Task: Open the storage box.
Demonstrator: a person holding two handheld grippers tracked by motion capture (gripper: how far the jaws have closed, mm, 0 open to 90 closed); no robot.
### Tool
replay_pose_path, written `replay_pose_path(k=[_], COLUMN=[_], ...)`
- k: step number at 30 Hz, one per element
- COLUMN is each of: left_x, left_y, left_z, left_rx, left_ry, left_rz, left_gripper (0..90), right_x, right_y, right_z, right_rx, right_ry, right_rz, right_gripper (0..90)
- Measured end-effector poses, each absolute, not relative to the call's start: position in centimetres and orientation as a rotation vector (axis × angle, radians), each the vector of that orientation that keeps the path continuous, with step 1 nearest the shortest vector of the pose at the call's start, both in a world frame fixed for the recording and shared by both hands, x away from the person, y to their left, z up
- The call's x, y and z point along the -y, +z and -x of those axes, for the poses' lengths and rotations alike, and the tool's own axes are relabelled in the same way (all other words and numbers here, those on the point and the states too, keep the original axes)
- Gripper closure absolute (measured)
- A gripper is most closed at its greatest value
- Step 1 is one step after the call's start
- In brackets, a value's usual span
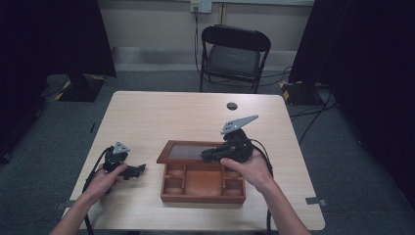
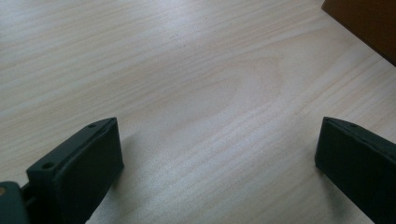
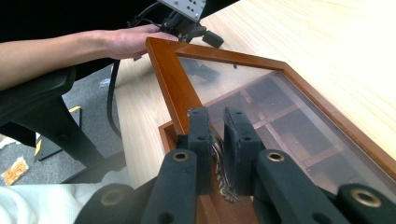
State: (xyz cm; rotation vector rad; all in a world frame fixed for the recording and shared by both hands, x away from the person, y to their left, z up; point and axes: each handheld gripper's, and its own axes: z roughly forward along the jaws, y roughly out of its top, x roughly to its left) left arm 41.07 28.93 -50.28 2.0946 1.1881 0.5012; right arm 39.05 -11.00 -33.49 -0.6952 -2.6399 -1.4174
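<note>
Wooden box [image 1: 203, 190] | lid latch [image 3: 223, 179] — right gripper [image 3: 218, 128] clamped | no writing

The left hand [image 1: 105, 177] is gripping the left tool [image 1: 134, 171] low at the left with its jaws standing wide apart, while the right hand [image 1: 250, 169] is cupping the right tool [image 1: 208, 154] from below, raised and pointing left, its jaws pinching nearly closed.
</note>
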Motion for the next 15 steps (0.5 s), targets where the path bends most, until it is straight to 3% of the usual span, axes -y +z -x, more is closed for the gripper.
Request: replay_pose_path(k=[15], left_x=[-28.89], left_y=[-50.31], left_z=[-41.06], left_rx=[-1.192], left_ry=[0.5], left_rz=[-2.086], left_gripper=[0.0], right_x=[11.12], right_y=[-33.16], right_z=[-39.56], right_rx=[2.623], right_ry=[-1.43], right_rz=[0.699], right_gripper=[82.2])
